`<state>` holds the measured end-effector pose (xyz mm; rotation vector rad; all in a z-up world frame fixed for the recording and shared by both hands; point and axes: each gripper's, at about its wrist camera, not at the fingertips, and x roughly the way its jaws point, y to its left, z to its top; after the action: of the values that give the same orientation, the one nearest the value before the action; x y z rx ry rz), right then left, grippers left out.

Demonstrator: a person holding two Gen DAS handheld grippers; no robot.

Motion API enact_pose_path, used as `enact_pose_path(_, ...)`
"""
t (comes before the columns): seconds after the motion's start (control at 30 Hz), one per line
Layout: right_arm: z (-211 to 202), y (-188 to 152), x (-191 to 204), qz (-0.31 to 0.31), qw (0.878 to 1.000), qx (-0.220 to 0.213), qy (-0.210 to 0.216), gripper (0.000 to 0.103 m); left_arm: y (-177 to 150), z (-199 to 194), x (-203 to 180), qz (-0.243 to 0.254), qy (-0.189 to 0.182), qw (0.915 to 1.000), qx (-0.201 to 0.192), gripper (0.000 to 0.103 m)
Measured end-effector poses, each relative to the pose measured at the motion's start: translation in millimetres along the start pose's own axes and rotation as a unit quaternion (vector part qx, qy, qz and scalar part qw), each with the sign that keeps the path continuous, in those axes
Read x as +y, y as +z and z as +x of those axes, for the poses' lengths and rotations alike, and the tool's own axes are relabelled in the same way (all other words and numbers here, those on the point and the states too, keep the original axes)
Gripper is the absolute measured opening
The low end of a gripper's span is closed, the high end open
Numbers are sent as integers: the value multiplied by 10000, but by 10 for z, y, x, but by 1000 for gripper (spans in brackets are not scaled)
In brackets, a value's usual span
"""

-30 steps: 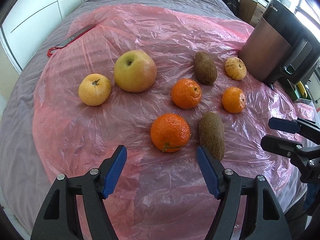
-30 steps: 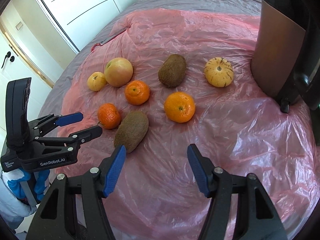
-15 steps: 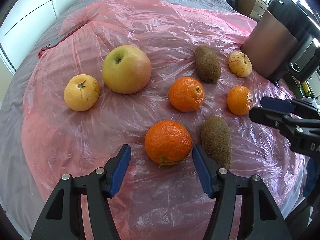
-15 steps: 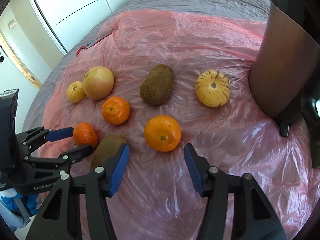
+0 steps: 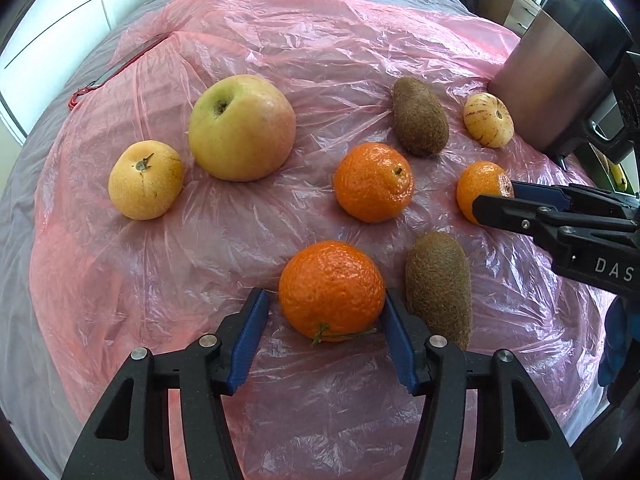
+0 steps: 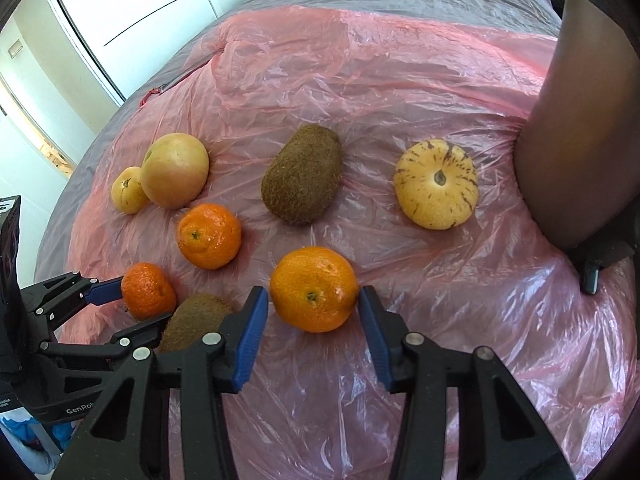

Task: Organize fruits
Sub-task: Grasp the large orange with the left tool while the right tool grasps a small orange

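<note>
On the pink plastic sheet (image 5: pixel 320 60) lie several fruits. My left gripper (image 5: pixel 325 297) straddles the nearest orange (image 5: pixel 332 290); its jaws are closing, the right pad (image 5: pixel 394 332) touches the peel and the left pad stands just off it. The same gripper (image 6: pixel 132 308) shows in the right wrist view. My right gripper (image 6: pixel 313 293) straddles another orange (image 6: pixel 314 288); its jaws are closing too, with thin gaps at both pads. It also appears as the right gripper (image 5: pixel 496 200) around that orange (image 5: pixel 480 192). A third orange (image 5: pixel 374 182) lies between them.
An apple (image 5: pixel 242 128) and a yellow fruit (image 5: pixel 146 186) lie at the left. One kiwi (image 5: pixel 438 288) rests right beside my left gripper's right finger, another kiwi (image 5: pixel 420 122) farther back. A striped yellow fruit (image 5: pixel 488 120) sits by a dark appliance (image 5: pixel 560 92).
Both grippers have come down and forward over their oranges. Their jaws have narrowed, the right one by more. The fruits have not moved.
</note>
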<state>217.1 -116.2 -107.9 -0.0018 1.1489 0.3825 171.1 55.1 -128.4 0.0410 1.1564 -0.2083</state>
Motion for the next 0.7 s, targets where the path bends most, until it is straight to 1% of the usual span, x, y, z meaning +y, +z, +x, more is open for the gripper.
enact_pose_path(0.4,127,62,-1,-39,9999,104,87,60,42,70,-5,-53,17,10000,45,50)
enact_pose_path(0.6,190,104,13,-72,9999,129,71,60,38,95,-7,-81,35,10000,29,46)
enact_pose_path(0.67,201,109,24,-105,9998,136,56,59,31,94,-20,-60,30,10000,24,42)
enact_pose_path(0.7,205,111,27,-120,9998,135,49,58,26,94,-23,-60,27,10000,16,42)
